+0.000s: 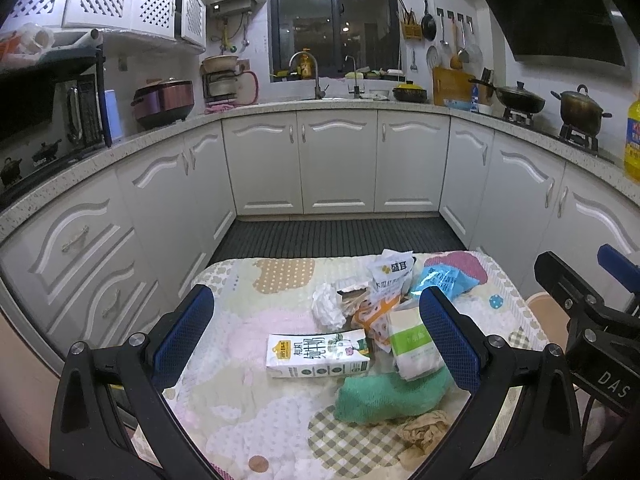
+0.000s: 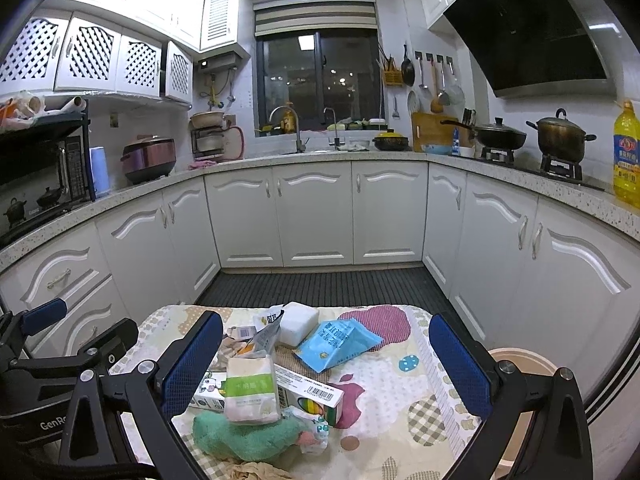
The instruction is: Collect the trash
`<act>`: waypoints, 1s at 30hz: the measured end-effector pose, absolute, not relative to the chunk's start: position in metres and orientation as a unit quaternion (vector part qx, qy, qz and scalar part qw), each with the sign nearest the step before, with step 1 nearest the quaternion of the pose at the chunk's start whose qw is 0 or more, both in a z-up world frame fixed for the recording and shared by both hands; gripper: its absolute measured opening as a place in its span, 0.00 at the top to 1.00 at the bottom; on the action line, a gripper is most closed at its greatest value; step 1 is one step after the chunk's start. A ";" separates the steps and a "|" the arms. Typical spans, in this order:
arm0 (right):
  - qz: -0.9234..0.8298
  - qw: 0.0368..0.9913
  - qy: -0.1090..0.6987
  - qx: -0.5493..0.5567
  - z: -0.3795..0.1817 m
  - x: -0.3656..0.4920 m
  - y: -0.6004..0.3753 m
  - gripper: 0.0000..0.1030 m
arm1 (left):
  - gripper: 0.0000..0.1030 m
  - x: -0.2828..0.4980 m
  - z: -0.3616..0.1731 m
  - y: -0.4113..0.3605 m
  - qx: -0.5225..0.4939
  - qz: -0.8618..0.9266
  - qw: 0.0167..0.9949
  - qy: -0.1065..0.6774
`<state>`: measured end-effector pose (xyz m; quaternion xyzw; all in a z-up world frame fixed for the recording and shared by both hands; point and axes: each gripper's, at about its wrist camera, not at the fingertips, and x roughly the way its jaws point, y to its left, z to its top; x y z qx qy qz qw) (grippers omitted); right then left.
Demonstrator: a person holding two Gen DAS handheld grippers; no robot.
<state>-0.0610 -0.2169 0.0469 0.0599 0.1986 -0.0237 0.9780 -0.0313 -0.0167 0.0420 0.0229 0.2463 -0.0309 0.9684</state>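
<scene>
Both tongs are held wide apart with nothing gripped or touched: the left gripper (image 1: 316,338) is poised above a flat rectangular milk carton (image 1: 318,354), the right gripper (image 2: 326,364) above a soft white-and-green tissue pack (image 2: 251,390). The trash is heaped on a quilted, patchwork-patterned cloth (image 1: 256,280): a crumpled white paper wad (image 1: 328,306), a glossy blue foil packet (image 2: 334,344) and a nubby green towel (image 1: 384,398). A tan round bin (image 2: 524,364) is seen just beside the cloth's right edge.

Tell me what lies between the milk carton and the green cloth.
In the left wrist view, only bare patterned tablecloth separates the milk carton from the green cloth; the two sit apart.
</scene>
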 end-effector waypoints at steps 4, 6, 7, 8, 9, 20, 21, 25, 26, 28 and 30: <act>-0.023 0.978 0.199 0.060 0.047 -0.062 -0.216 0.01 | 0.01 -0.031 0.042 -0.016 0.021 -0.029 0.969 0.245; -0.022 0.978 0.200 0.060 0.047 -0.062 -0.216 0.01 | 0.01 -0.031 0.041 -0.016 0.020 -0.029 0.969 0.246; -0.022 0.978 0.200 0.060 0.047 -0.062 -0.216 0.01 | 0.01 -0.031 0.041 -0.015 0.018 -0.029 0.969 0.245; -0.022 0.978 0.200 0.060 0.047 -0.062 -0.216 0.01 | 0.01 -0.031 0.041 -0.015 0.017 -0.030 0.969 0.245; -0.022 0.978 0.200 0.060 0.047 -0.062 -0.216 0.01 | 0.01 -0.031 0.041 -0.015 0.016 -0.030 0.969 0.245; -0.024 0.978 0.201 0.058 0.047 -0.062 -0.216 0.01 | 0.01 -0.032 0.040 -0.016 0.010 -0.030 0.970 0.242; -0.024 0.977 0.202 0.059 0.047 -0.061 -0.216 0.01 | 0.01 -0.033 0.040 -0.016 0.009 -0.030 0.970 0.242; -0.023 0.977 0.205 0.058 0.045 -0.061 -0.217 0.01 | 0.01 -0.033 0.040 -0.015 0.009 -0.030 0.970 0.241; -0.023 0.977 0.205 0.058 0.045 -0.061 -0.217 0.01 | 0.01 -0.033 0.040 -0.015 0.009 -0.029 0.970 0.241; -0.023 0.977 0.205 0.058 0.045 -0.061 -0.217 0.01 | 0.01 -0.033 0.041 -0.014 0.008 -0.030 0.970 0.241; -0.023 0.977 0.205 0.059 0.045 -0.061 -0.216 0.01 | 0.01 -0.033 0.041 -0.014 0.008 -0.030 0.970 0.241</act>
